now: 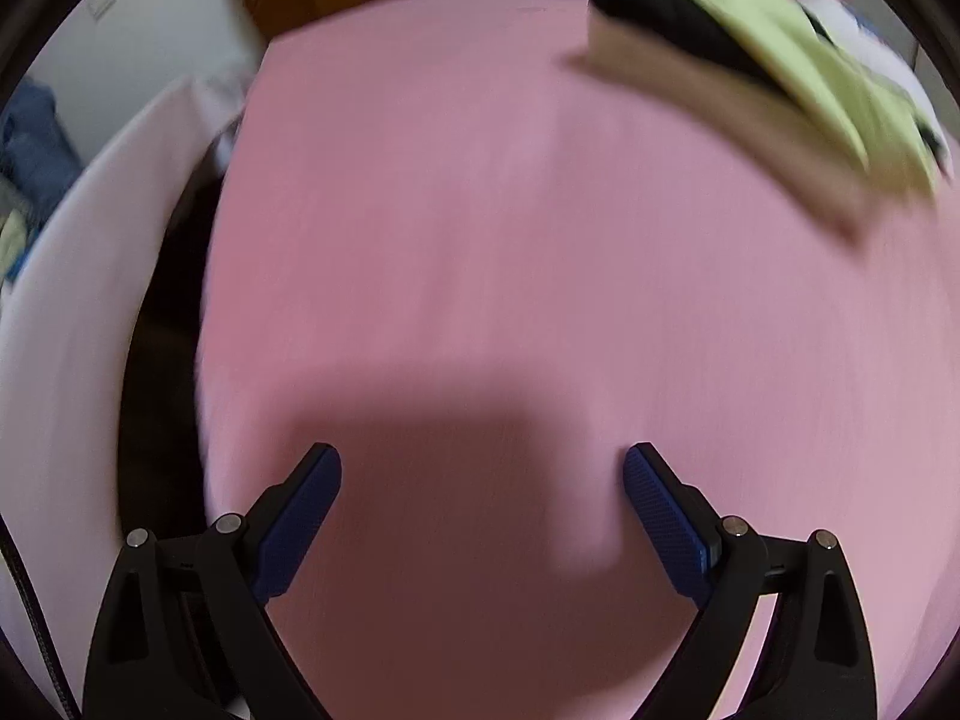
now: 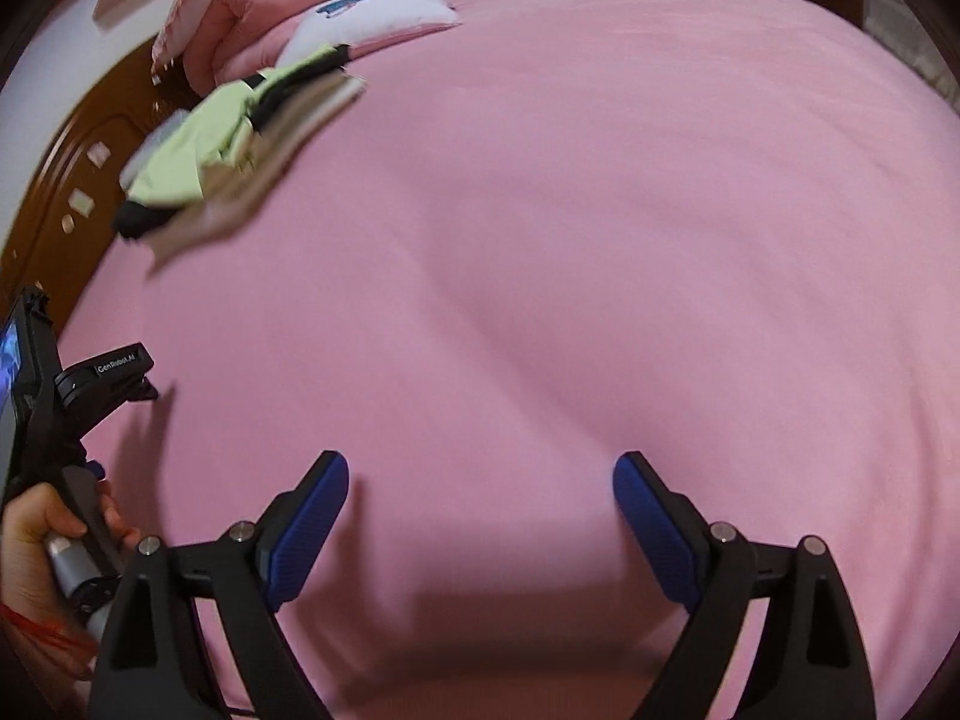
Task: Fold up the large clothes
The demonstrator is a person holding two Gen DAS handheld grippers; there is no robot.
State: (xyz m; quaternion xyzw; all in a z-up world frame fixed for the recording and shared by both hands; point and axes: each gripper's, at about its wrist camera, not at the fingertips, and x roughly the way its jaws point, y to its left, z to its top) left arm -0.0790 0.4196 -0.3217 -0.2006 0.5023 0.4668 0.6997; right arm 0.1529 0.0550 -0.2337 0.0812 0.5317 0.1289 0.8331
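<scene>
the pink bed sheet [image 2: 570, 252] is filling nearly the whole of both views, lying smooth and bare through the centre, with no unfolded garment spread on it. judging from that, one round of folding is looking finished: a stack of folded clothes [image 2: 240, 138] is sitting at the upper left of the right wrist view and at the upper right of the left wrist view [image 1: 762, 78], with lime green, black and tan layers piled on each other. whether more large clothes are waiting cannot be told, though a blurred blue heap [image 1: 33, 144] is showing at the far left edge of the left wrist view, off the bed.

a folded pink quilt [image 2: 264, 6] and a white pillow [image 2: 384, 15] are lying at the top left of the right wrist view, beyond the stack. a brown wooden headboard [image 2: 78, 180] is curving along the left edge there.

the right gripper [image 2: 480, 516] is hanging over bare sheet with its blue pads wide apart and nothing between them. the left gripper [image 1: 483, 510] is likewise gaping and empty. a hand [image 2: 36, 534] is gripping the left tool's handle at the lower left of the right wrist view.
</scene>
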